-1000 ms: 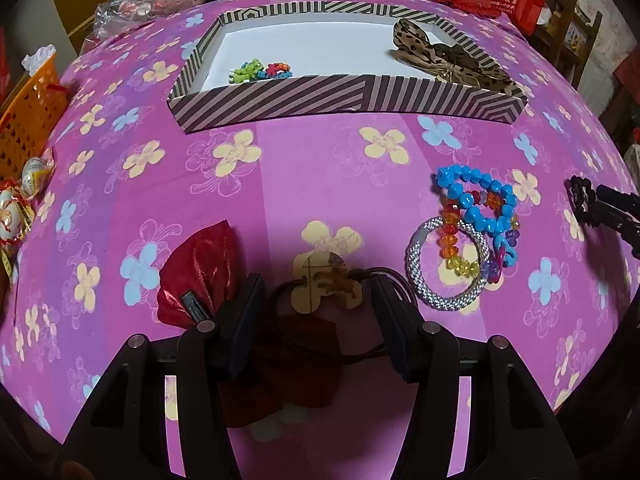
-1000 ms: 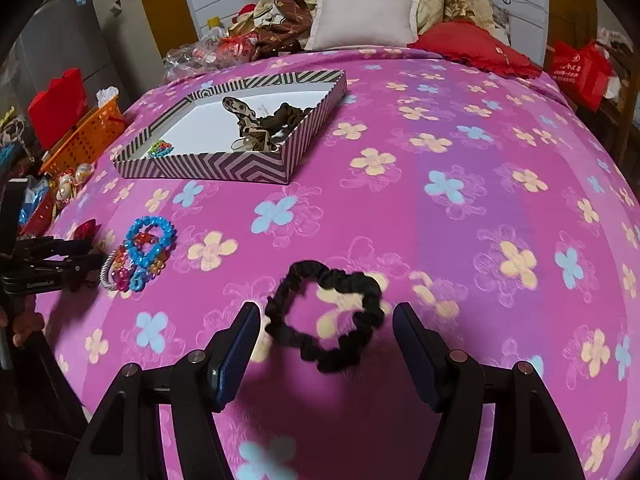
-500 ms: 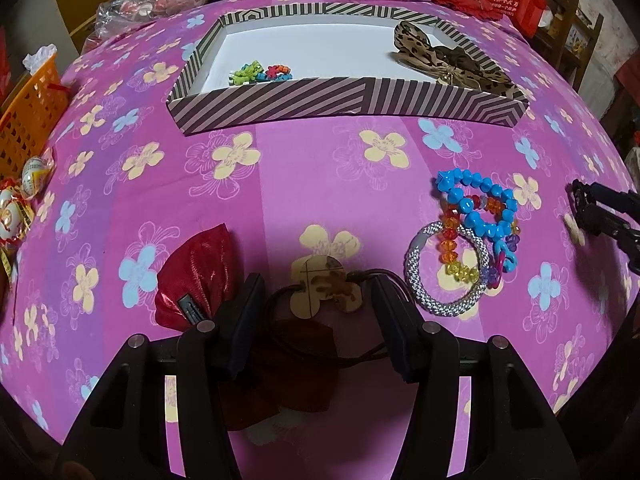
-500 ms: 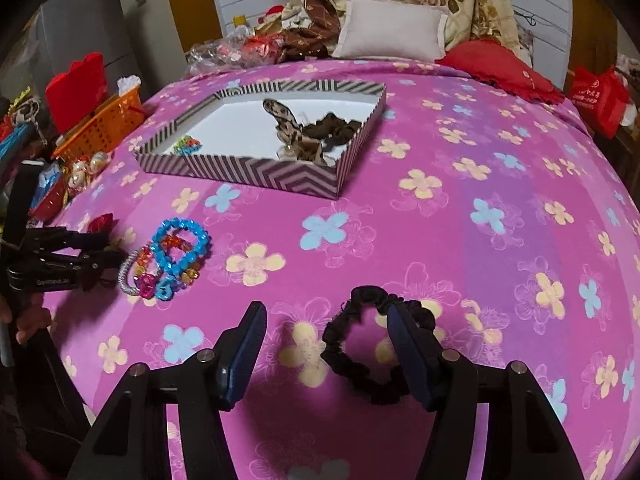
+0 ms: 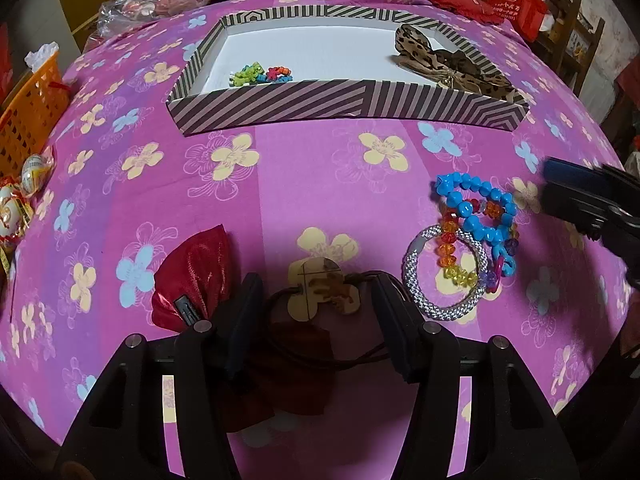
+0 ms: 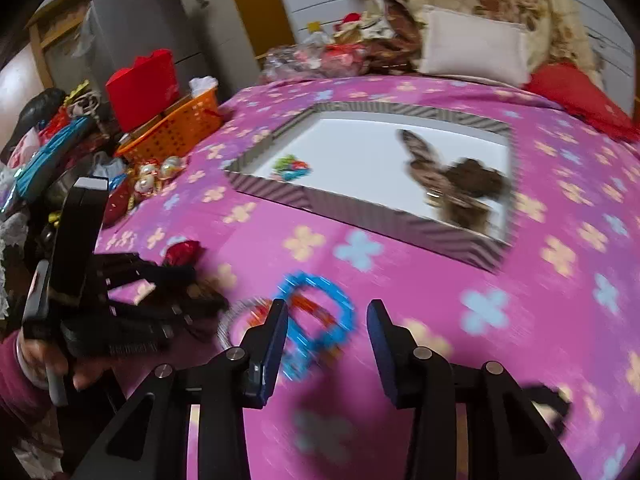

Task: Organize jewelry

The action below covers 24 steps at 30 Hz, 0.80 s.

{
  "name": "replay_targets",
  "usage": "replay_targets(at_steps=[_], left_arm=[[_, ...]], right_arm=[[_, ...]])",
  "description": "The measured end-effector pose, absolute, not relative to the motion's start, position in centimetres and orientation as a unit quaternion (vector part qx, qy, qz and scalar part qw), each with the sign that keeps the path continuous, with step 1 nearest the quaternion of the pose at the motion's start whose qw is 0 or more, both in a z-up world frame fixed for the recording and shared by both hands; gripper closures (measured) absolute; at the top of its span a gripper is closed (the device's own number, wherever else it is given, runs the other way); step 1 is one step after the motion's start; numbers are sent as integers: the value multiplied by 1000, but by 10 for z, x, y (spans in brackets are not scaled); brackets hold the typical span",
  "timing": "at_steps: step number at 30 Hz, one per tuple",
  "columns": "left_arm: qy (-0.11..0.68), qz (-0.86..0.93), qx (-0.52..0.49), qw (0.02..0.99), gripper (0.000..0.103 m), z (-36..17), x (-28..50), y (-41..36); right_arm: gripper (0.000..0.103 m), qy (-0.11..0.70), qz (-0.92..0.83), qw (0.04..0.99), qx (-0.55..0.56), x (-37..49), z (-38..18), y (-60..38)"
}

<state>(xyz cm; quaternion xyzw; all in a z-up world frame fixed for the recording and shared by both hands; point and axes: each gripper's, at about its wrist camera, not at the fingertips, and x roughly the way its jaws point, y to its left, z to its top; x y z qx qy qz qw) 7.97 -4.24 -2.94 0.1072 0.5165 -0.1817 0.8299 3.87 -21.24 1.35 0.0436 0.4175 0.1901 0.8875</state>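
A striped tray (image 5: pixel 352 106) at the back holds a small coloured bead piece (image 5: pixel 260 74) and a leopard-print bow (image 5: pixel 448 62). My left gripper (image 5: pixel 316 304) is open, its fingers on either side of a wooden flower pendant (image 5: pixel 320 290) on a dark cord. To its right lies a pile of bracelets: blue beads (image 5: pixel 476 204), orange and yellow beads, and a silver ring bracelet (image 5: pixel 444 276). My right gripper (image 6: pixel 328 316) is open just above the blue bead bracelet (image 6: pixel 320 316); this view is blurred. It shows in the left wrist view (image 5: pixel 580 200) to the right of the pile.
A red satin pouch (image 5: pixel 196 272) lies left of the left gripper. An orange basket (image 5: pixel 28 108) and wrapped sweets (image 5: pixel 24 184) sit at the left edge. A black scrunchie (image 6: pixel 548 396) lies behind the right gripper at lower right. Pillows and bags line the back.
My right gripper has swung left, away from the black scrunchie, to the bracelet pile. My left gripper has stayed around the wooden pendant.
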Motion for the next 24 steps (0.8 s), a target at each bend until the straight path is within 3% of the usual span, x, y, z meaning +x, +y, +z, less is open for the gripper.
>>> replay_targets(at_steps=[15, 18, 19, 20, 24], left_arm=[[511, -188, 109, 831, 47, -29, 79, -41], [509, -188, 111, 833, 47, -30, 79, -43], [507, -190, 112, 833, 52, -29, 79, -43], [504, -195, 114, 833, 65, -29, 78, -45], [500, -204, 118, 833, 65, -28, 76, -51]], right_arm=[[81, 467, 208, 859, 22, 79, -19, -172], [95, 468, 218, 856, 35, 78, -19, -176], [95, 470, 224, 853, 43, 77, -19, -179], [95, 472, 228, 850, 51, 76, -19, -182], [95, 471, 235, 845, 91, 68, -19, -199]])
